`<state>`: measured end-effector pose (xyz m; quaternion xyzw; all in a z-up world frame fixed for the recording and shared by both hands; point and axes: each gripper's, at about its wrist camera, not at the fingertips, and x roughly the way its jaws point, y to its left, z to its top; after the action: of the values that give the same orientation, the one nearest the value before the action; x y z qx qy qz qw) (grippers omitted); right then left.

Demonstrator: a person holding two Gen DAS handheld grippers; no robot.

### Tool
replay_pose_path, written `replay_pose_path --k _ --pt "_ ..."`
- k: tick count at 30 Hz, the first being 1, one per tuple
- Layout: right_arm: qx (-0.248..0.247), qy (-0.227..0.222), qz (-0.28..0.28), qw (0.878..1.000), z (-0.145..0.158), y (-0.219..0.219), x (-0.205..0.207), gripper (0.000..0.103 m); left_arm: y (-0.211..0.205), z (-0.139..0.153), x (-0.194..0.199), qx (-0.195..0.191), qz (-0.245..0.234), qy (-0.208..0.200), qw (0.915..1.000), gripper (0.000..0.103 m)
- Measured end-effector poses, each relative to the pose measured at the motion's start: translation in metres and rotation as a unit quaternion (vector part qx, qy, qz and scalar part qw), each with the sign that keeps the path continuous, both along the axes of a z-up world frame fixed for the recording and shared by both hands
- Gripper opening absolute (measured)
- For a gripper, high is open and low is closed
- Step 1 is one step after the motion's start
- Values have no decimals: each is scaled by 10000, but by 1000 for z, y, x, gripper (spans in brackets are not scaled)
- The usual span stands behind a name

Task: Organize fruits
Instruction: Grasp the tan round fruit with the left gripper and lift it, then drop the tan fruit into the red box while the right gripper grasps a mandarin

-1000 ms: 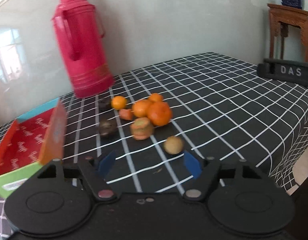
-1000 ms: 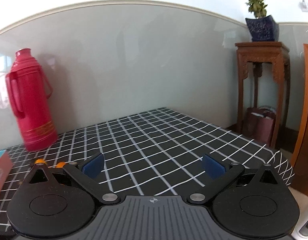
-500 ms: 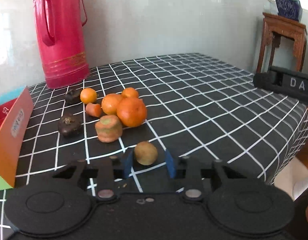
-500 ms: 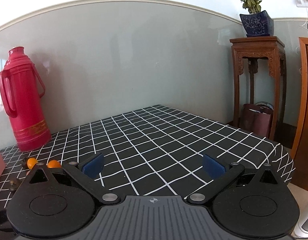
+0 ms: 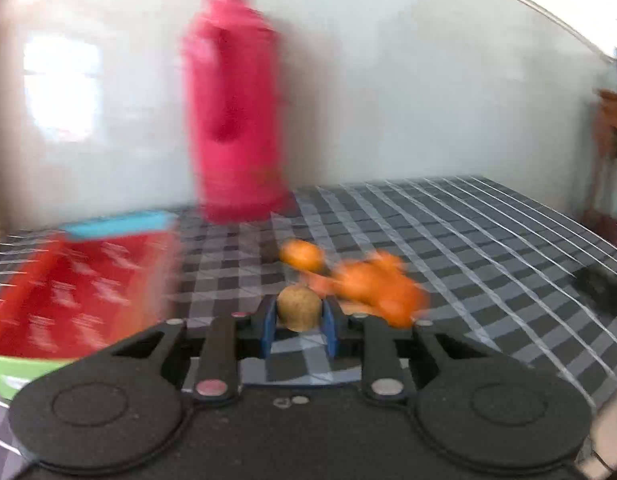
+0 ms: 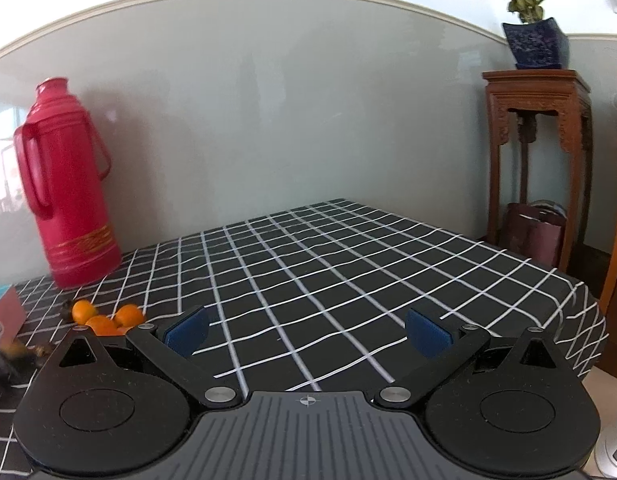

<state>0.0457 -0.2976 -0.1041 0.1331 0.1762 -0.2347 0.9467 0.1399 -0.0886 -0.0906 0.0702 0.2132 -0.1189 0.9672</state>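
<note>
Now left gripper [image 5: 299,326] jaws clamp brown fruit [image 5: 299,307] — right gripper [image 6: 307,332] jaws spread, nothing between.

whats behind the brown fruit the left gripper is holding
Behind the brown fruit gripped by the left gripper lie blurred oranges on the checked tablecloth, with the red thermos further back. The dark fruits cannot be made out; blur and the fruit hide that area.
</note>
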Motion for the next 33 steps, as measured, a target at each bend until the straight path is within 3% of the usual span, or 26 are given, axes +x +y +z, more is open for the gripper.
replay_pose_path --k 3,6,9,13,16,23,26,33 --pt "-6 18 132 9999 -1 7 4 103 36 10 19 -13 684 -10 9977 16" --pt "5 52 275 9996 -2 15 8 103 75 14 39 14 1399 140 9901 16" --pt "2 83 453 9989 -3 23 14 103 114 9 57 72 2069 391 9775 16" --pt "19 119 757 9971 -5 37 22 103 155 -4 68 -111 2517 814 9643 16" --pt "-3 160 1007 9948 -7 50 30 103 158 -3 64 27 2690 753 9602 26" --pt "154 234 1634 9862 -11 75 50 103 150 8 46 -391 2473 666 9659 77" --pt "201 213 1654 9858 -10 79 62 103 145 15 36 -353 2389 483 9692 82" --pt "906 173 1542 9837 -13 64 92 103 154 30 12 -469 2373 163 9702 85"
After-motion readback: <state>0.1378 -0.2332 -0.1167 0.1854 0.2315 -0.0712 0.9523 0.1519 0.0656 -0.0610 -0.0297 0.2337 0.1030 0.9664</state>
